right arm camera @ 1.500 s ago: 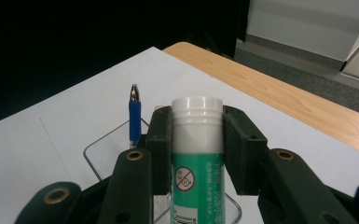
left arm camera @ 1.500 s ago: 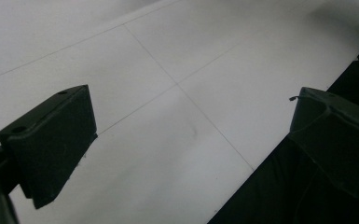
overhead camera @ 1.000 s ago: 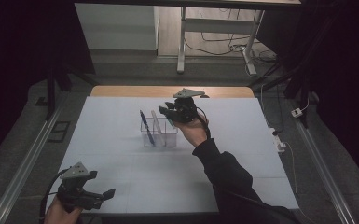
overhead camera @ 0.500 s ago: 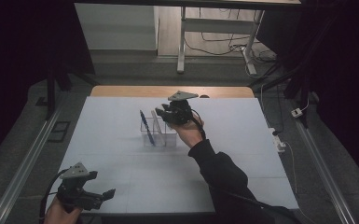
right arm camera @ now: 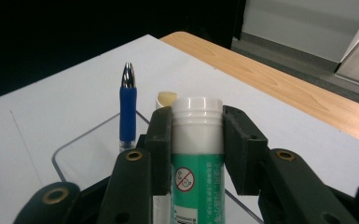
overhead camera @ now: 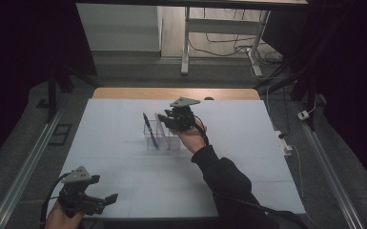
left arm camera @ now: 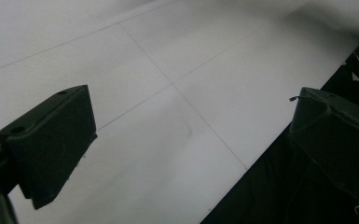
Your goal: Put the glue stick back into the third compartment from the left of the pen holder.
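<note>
Right gripper (right arm camera: 196, 154) clamped on a white tube (right arm camera: 197, 154) with a green label, held upright over the clear holder (overhead camera: 161, 136) mid-table, toward the far edge. Blue pen (right arm camera: 127, 109) stands in the holder, just beside the tube. Left gripper (left arm camera: 186, 154) released, jaws wide apart, over the table (left arm camera: 168, 56) at its near left corner.
</note>
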The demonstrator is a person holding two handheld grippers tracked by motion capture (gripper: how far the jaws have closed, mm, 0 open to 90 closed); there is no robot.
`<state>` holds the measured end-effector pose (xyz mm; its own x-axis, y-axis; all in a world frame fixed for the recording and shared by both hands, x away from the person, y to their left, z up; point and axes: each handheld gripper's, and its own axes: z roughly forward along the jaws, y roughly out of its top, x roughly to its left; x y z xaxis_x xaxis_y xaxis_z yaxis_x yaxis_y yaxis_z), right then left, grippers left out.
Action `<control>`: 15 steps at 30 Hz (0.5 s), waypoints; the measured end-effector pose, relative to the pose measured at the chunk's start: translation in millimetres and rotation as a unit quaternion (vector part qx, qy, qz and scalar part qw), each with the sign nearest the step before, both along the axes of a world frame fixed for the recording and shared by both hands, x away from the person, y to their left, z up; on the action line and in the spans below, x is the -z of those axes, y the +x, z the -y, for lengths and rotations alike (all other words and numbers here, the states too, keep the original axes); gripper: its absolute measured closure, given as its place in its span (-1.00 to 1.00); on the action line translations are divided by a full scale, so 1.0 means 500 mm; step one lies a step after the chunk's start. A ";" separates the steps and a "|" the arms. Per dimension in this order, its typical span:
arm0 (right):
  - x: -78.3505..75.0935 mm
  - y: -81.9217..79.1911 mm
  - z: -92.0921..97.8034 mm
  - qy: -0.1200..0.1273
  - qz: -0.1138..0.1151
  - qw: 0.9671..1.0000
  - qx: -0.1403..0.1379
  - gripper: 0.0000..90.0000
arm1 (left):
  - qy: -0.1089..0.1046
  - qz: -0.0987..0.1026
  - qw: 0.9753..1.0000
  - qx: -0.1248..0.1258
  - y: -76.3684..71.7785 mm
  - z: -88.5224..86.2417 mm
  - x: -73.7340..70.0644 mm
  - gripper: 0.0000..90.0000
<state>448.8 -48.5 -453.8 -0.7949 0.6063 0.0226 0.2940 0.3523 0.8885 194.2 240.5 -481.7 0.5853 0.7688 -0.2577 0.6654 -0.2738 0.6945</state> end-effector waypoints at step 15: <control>0.006 -0.011 0.014 -0.014 -0.015 1.000 -0.005 0.29 | 0.002 -0.001 1.000 0.000 0.000 0.001 0.000 -1.00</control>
<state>443.3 -55.6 -456.9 -0.8000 0.5993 0.0287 0.3161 0.3804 0.8691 194.3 239.8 -481.8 0.5850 0.7698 -0.2553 0.6664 -0.2767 0.6924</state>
